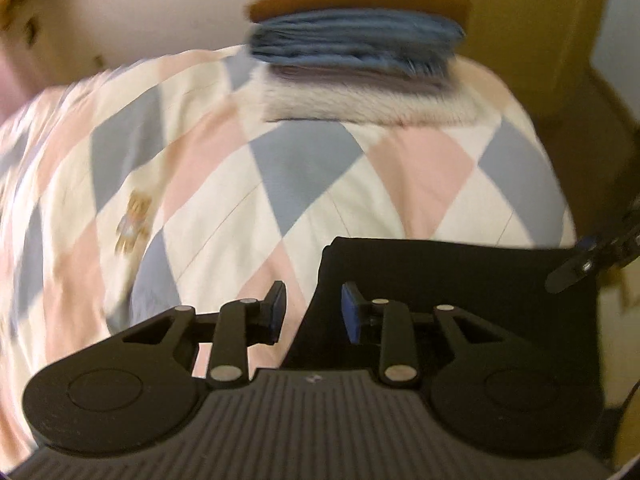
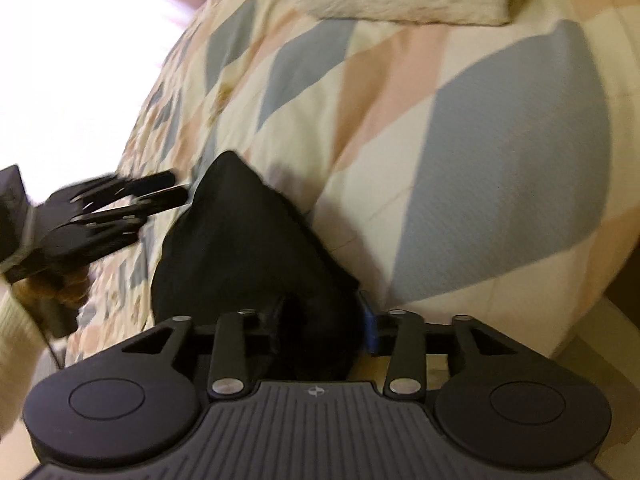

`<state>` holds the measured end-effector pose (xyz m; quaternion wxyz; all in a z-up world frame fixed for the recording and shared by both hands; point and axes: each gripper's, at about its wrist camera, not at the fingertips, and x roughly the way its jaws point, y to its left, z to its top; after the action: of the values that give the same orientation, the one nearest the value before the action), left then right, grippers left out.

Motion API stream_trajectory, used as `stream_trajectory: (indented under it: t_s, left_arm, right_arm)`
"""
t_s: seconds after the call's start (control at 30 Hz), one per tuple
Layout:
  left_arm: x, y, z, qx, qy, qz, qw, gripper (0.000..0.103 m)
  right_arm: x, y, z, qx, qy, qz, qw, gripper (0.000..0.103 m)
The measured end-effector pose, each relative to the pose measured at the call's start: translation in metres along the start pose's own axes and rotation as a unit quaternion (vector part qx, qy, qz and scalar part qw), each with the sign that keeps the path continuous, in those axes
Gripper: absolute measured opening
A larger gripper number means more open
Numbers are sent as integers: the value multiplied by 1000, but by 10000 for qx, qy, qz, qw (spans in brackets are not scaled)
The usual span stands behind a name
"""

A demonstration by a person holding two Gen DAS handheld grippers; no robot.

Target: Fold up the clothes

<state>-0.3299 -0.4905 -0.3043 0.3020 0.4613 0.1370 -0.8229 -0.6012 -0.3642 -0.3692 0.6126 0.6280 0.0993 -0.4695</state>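
A black garment (image 1: 440, 280) lies folded on the diamond-patterned quilt (image 1: 304, 184) near the bed's front edge. My left gripper (image 1: 314, 312) is open, its pads apart over the garment's left edge without pressing it. In the right wrist view the black garment (image 2: 248, 240) bunches up between the fingers of my right gripper (image 2: 326, 324); the jaws stand apart, the left pad is hidden by cloth and the blue right pad (image 2: 371, 328) shows. The left gripper (image 2: 176, 192) reaches the garment's far corner. The right gripper (image 1: 576, 268) shows at the garment's right edge.
A stack of folded clothes (image 1: 356, 40), brown on top, then blue, grey and fluffy cream, sits at the back of the quilt (image 2: 480, 140). Wooden furniture (image 1: 540, 40) stands to the right of the bed. A hand (image 2: 68, 280) in a cream sleeve holds the left gripper.
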Motion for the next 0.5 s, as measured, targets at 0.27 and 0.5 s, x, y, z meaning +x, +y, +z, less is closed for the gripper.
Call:
stream_trajectory:
  t_s: [0.27, 0.5]
  left_arm:
    - [-8, 6, -70, -845, 447, 357, 9948, 21]
    - [-49, -1, -97, -1379, 335, 851, 9862, 21]
  right_arm:
    - [8, -8, -15, 136, -352, -271, 9989, 25]
    - [-10, 54, -46, -1314, -1274, -1904, 9645, 38]
